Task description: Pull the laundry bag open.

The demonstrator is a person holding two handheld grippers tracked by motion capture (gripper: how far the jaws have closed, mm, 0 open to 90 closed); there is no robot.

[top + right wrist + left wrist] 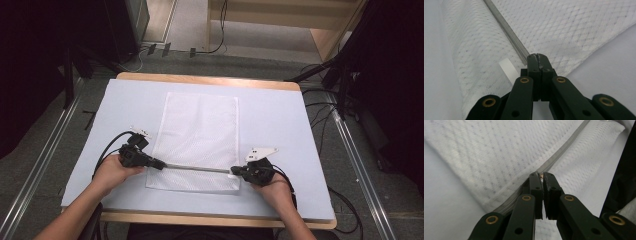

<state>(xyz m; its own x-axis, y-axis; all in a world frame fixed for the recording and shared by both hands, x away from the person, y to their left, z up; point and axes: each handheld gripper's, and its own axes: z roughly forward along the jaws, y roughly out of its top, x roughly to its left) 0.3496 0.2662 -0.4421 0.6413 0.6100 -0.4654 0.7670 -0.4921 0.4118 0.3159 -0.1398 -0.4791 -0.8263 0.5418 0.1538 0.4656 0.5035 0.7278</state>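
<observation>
Even overhead light falls brightly on the desk (pixel 280 115); around the desk the room sinks into near-black. Shadows on the desk are faint. The high view is soft and grainy. Both gripper views blur toward their edges.

We see a white mesh bag (pixel 197 140) with a diamond weave and grey zipper (pixel 197 168), on a pale blue bench (pixel 280 120) edged in wood.
</observation>
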